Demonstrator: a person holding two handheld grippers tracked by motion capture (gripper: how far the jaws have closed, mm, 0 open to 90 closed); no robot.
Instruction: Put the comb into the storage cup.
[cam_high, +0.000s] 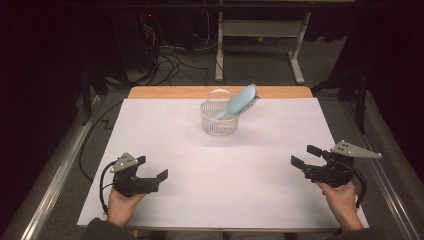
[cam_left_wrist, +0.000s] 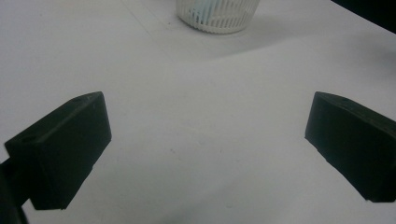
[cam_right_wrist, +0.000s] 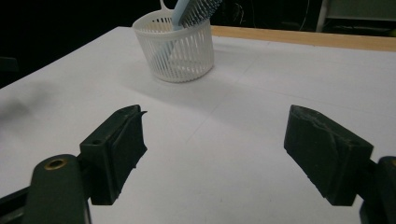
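A white slotted basket (cam_high: 219, 120) stands at the far middle of the white table (cam_high: 220, 170). A light blue hairbrush (cam_high: 240, 102) leans in it, handle down, bristled head sticking out over the right rim. My left gripper (cam_high: 152, 168) rests near the front left, open and holding nothing. My right gripper (cam_high: 306, 155) rests near the front right, also open with nothing between its jaws. In the right gripper view the basket (cam_right_wrist: 175, 49) and the brush (cam_right_wrist: 192, 10) stand ahead of the open gripper (cam_right_wrist: 212, 154). The left gripper view has the basket's base (cam_left_wrist: 217, 14) far beyond its open gripper (cam_left_wrist: 208, 149).
A wooden strip (cam_high: 165, 92) edges the table's far side. Beyond it on the floor lie cables (cam_high: 165, 60) and stands a white desk frame (cam_high: 260, 35). Metal rails (cam_high: 55, 180) run along both sides of the table.
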